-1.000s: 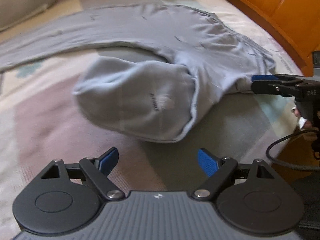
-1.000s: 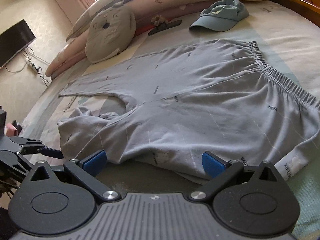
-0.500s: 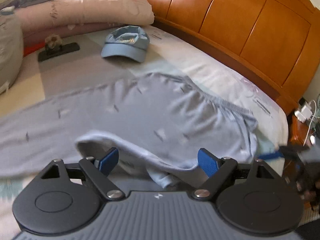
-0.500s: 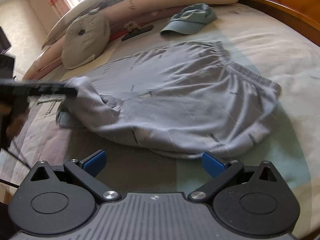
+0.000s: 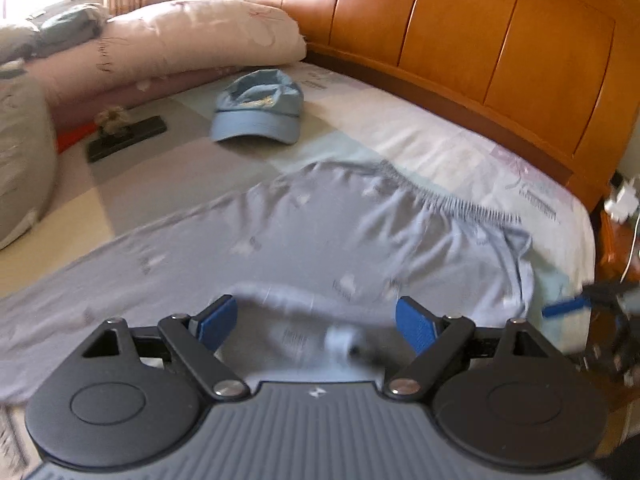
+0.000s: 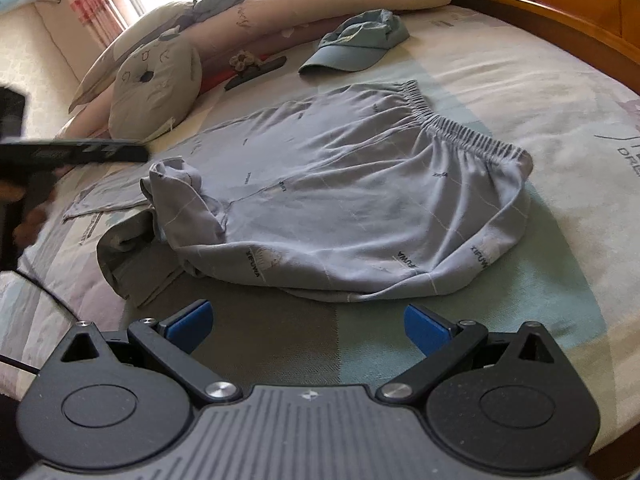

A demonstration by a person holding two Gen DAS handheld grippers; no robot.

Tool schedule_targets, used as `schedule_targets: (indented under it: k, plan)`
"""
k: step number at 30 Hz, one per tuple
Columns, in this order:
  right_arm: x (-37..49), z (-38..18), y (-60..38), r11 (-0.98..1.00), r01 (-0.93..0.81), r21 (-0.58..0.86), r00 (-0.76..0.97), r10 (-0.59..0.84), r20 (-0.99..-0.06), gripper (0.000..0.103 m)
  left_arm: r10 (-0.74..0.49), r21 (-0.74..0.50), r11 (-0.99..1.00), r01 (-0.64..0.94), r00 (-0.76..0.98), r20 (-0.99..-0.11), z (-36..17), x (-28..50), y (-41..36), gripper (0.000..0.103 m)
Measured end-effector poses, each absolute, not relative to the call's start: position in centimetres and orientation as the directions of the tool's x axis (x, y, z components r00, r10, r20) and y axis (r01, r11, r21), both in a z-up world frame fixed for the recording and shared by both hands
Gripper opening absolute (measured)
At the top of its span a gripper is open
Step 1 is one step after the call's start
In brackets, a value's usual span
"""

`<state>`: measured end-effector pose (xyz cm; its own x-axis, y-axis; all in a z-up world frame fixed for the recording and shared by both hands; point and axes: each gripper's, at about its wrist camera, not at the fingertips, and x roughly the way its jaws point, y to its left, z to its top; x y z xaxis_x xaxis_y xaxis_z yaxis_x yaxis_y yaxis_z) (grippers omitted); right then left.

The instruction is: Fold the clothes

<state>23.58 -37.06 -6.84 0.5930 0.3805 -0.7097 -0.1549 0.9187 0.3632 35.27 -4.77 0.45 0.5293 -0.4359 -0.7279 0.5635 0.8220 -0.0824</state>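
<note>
I am guiding two handheld grippers over a bed (image 6: 520, 92) where grey-blue trousers (image 6: 360, 184) lie partly folded. The left gripper (image 5: 316, 322) has its jaws spread wide, pinching nothing; a blurred fold of the cloth shows between and just beyond its blue fingertips (image 5: 416, 324), though I cannot tell whether it touches them. The right gripper (image 6: 306, 322) also has its jaws spread and empty, with bare bedsheet between them and the nearest trouser edge lying a little ahead.

From the right jaws, the elastic waistband (image 6: 460, 132) sits far ahead and to the right. One leg appears doubled over, ending in a rumpled lump (image 6: 176, 172) ahead and to the left. The other leg stretches away flat beyond that lump.

I judge the fold is only half made. To do it well, each pair of jaws should take a clean pinch on a single edge, not the bunched lump, then lift and carry together so the layers land square.

A blue cap (image 6: 356, 48) lies well beyond the trousers, clear of the work.
</note>
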Motion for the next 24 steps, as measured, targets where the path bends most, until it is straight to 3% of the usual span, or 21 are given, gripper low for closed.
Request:
schedule_targets:
  k: [9,15,21,24]
  plan:
    - [25.4,-7.8,-35.8,0.911,-0.208,0.357,0.544,0.411,-0.732,0.103,-0.283,-0.079,0.923,0.376,0.528,-0.801,-5.3,30.5,-2.0,0.087]
    - [25.5,-7.4,-35.3,0.912,-0.236,0.336,0.539,0.411,-0.735,0.103,-0.244,-0.135,0.966,0.222,0.595,-0.766,-6.0,29.9,-1.0,0.087]
    - [25.3,-7.5,-35.8,0.913,-0.233,0.336,0.54,0.409,-0.736,0.103,-0.089,-0.029,0.994,0.105,0.625,-0.776,-6.0,29.9,0.4,0.087]
    - [25.6,-7.6,-35.8,0.908,-0.24,0.344,0.537,0.419,-0.732,0.103,-0.081,-0.032,0.995,0.089,0.616,-0.784,-6.6,30.2,0.1,0.087]
